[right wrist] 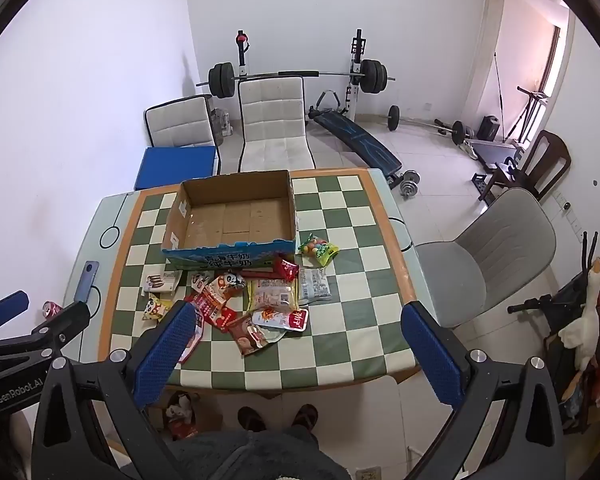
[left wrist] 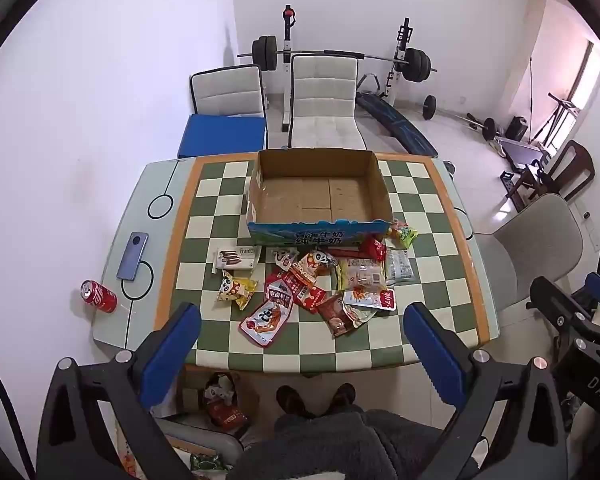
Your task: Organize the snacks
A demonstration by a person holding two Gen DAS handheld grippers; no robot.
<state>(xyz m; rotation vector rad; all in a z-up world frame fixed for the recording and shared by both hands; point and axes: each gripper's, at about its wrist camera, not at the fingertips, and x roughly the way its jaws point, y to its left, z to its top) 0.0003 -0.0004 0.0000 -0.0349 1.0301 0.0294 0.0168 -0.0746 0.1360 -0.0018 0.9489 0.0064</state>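
An empty open cardboard box (left wrist: 320, 236) (right wrist: 228, 257) stands at the middle of the checkered table (left wrist: 424, 216) (right wrist: 352, 216). In front of it lies a loose pile of snack packets (left wrist: 312, 292) (right wrist: 256, 304), with a wafer box (left wrist: 236, 259) (right wrist: 161, 281) and a yellow panda packet (left wrist: 236, 289) (right wrist: 154, 307) to its left. A green candy bag (left wrist: 406, 236) (right wrist: 318, 249) rests by the box's right corner. My left gripper (left wrist: 302, 314) and right gripper (right wrist: 299, 314) hover above the table's near edge, both open wide and holding nothing.
A phone (left wrist: 132, 256) (right wrist: 87, 280) and a tipped red cola can (left wrist: 98, 296) (right wrist: 51, 309) lie at the table's left margin. A grey chair (left wrist: 540, 240) (right wrist: 488, 256) stands to the right, two white chairs and a weight bench behind. The person's feet (left wrist: 316, 398) show under the near edge.
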